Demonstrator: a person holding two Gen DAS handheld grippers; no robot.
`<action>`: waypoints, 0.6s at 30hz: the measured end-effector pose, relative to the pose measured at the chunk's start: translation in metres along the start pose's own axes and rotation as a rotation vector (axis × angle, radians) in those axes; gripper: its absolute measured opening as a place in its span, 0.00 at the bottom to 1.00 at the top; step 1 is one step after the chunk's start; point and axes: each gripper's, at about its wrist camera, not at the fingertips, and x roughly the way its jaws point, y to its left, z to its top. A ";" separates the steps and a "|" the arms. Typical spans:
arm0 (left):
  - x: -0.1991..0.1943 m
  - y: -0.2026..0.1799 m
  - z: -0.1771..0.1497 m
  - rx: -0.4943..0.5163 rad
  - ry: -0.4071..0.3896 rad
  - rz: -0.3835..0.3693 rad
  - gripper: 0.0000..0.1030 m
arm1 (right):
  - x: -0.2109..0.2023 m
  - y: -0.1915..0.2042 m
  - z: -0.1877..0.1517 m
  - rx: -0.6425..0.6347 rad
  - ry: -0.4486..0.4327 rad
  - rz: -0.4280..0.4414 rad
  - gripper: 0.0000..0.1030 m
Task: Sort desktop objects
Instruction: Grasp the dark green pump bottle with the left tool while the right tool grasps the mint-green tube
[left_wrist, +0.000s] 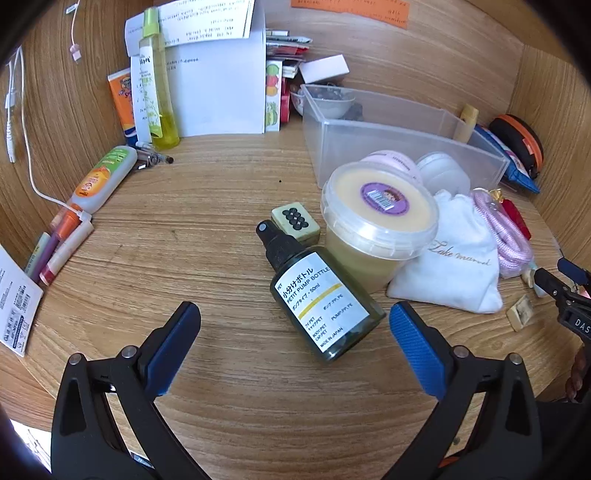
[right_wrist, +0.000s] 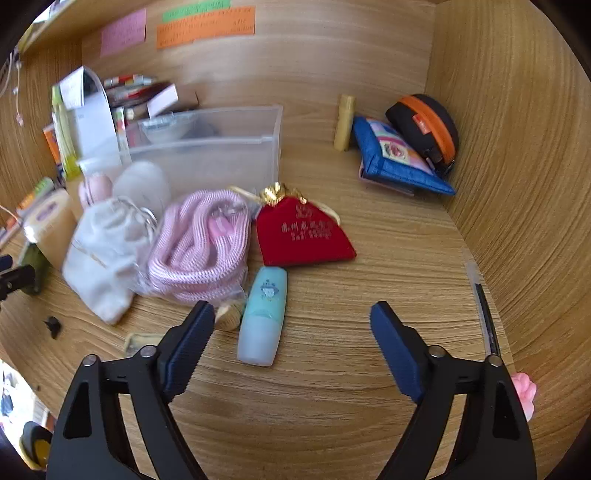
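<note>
Dark pump bottle (left_wrist: 320, 295), white label, lying flat.
It sits between the left gripper's (left_wrist: 294, 321) wide jaws; right gripper (right_wrist: 292, 320) wide, empty.

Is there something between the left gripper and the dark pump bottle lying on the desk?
Nothing visible. The left gripper is open, and the pump bottle lies on bare desk directly ahead, with its base already between the fingertips.

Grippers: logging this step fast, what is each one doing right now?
Left gripper: open, holding nothing, pump bottle between its fingers.
Right gripper: open, empty.
</note>
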 end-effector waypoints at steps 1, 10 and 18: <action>0.001 0.000 0.000 -0.001 0.003 0.003 1.00 | 0.002 0.001 0.000 -0.004 0.004 -0.002 0.75; 0.015 0.003 0.003 -0.024 0.031 -0.005 1.00 | 0.011 -0.007 -0.001 0.016 0.037 0.015 0.63; 0.019 0.000 0.005 -0.014 0.007 0.026 1.00 | 0.018 -0.009 -0.004 0.011 0.055 0.025 0.48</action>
